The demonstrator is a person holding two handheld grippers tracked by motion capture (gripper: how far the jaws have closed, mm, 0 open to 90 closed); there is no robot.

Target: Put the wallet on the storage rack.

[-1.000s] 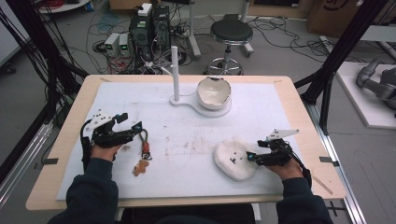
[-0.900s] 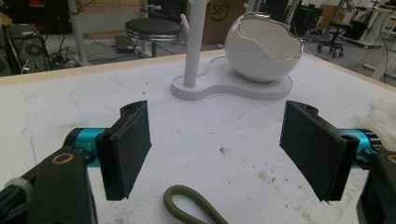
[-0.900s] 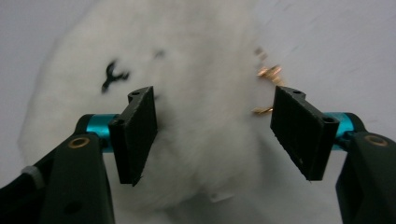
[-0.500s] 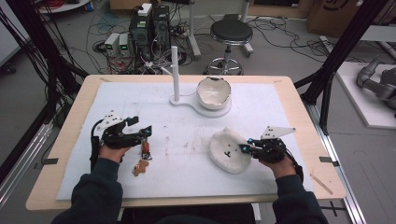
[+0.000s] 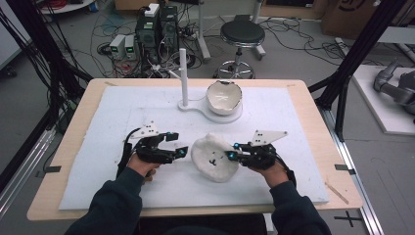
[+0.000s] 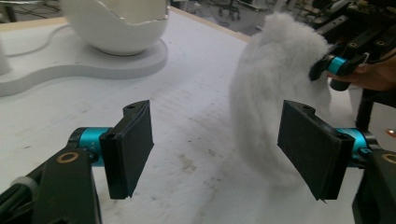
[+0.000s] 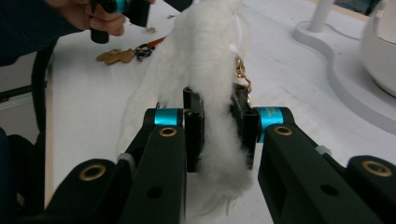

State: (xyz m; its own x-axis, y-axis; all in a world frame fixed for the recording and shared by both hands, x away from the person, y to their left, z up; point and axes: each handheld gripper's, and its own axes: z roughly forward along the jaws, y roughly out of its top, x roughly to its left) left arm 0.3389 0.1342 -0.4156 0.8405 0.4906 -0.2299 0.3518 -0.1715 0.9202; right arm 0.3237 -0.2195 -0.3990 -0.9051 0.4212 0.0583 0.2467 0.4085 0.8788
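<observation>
Your right gripper was clamped on the edge of the fluffy white fur pouch, pads pinching the fur from both sides; its jaws had just closed on it. In the right gripper view the pouch stood up between the pads, with a gold chain clasp hanging at its side.

Your left gripper had its jaws spread wide with nothing between them, sitting just beside the pouch's left side, not touching it as far as I could tell. In the left gripper view the pouch was ahead, partly behind one pad, and the other gripper's blue-tipped finger was at its far edge.

The pouch was at mid-table on the white foam mat, between both grippers. The white cracked-egg-shaped bowl sat on its white base behind it, well apart. A brown key bundle lay on the mat near your left hand.
</observation>
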